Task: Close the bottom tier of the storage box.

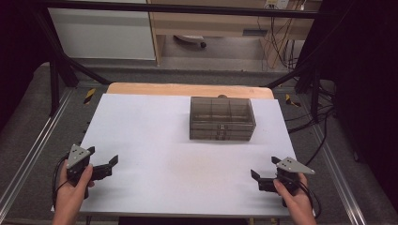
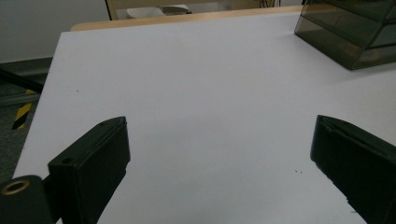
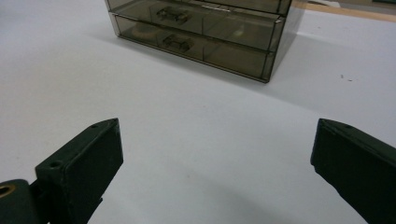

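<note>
left gripper (image 1: 103,162) and right gripper (image 1: 263,172) rest wide open on the white table (image 1: 155,140), well apart from the smoked drawer box (image 1: 222,118).

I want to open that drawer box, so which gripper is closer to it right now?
Right. The right gripper sits near the table's front right, just right of the drawer box; the left gripper is at front left, farther off.

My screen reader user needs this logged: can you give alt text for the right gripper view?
The right gripper is held open over the white table, its two black jaws wide apart with nothing between them. Ahead stands a smoky transparent drawer box, its two stacked drawers shut, handles facing the camera.
</note>
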